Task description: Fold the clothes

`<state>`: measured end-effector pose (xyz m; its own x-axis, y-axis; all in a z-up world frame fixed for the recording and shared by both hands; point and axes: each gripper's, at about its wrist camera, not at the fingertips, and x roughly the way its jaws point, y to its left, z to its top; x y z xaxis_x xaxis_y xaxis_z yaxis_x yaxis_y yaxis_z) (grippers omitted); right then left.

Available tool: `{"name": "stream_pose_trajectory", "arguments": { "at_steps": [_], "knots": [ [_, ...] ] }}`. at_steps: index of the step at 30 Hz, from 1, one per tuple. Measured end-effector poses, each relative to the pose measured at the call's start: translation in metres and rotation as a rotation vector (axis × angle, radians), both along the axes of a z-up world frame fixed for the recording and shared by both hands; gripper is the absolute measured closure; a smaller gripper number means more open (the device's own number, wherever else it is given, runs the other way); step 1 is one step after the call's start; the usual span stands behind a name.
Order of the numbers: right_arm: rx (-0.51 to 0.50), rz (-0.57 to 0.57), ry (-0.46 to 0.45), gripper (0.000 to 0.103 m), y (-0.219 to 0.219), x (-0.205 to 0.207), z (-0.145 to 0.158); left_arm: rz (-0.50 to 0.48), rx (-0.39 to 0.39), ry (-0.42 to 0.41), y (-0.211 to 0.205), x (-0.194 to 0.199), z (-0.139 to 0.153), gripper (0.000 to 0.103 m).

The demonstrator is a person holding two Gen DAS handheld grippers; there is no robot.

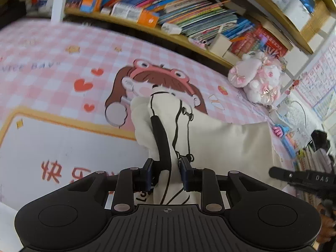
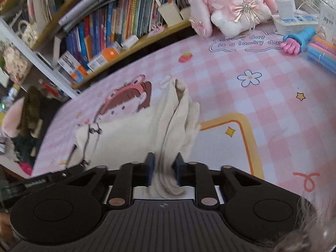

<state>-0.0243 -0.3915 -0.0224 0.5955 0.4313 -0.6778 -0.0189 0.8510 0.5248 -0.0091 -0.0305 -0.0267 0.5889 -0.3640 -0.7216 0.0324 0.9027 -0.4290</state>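
A cream garment [image 1: 231, 142] with a black line print lies partly spread on the pink checked mat [image 1: 52, 48]. My left gripper [image 1: 167, 167] is shut on a bunched, lifted edge of it, the cloth filling the gap between the pads. In the right wrist view the same garment [image 2: 126, 134] stretches off to the left, and my right gripper [image 2: 164, 163] is shut on a twisted fold that rises between its fingers. The right gripper's black body [image 1: 304, 178] shows at the right edge of the left wrist view. The left gripper's body [image 2: 52, 178] shows at the lower left of the right wrist view.
A wooden bookshelf [image 1: 189, 10] packed with books runs along the back of the mat. A pink and white plush rabbit [image 2: 231, 6] sits at the back right beside a power strip [image 2: 294, 20]. A blue and pink toy [image 2: 298, 41] and coloured pens [image 2: 323, 54] lie nearby.
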Motion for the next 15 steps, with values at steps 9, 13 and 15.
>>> {"name": "stream_pose_trajectory", "arguments": {
  "at_steps": [9, 13, 15],
  "knots": [
    [-0.044, -0.101, 0.048, 0.055, -0.009, 0.001, -0.005, 0.039, -0.112, 0.074, 0.019, 0.007, -0.015, 0.046],
    [-0.003, -0.127, 0.098, 0.033, -0.016, 0.008, -0.015, 0.022, -0.146, 0.103, 0.016, 0.012, -0.025, 0.046],
    [0.024, -0.119, 0.118, 0.033, -0.017, 0.013, -0.020, 0.026, -0.161, 0.099, 0.016, 0.015, -0.027, 0.046]
  ]
}}
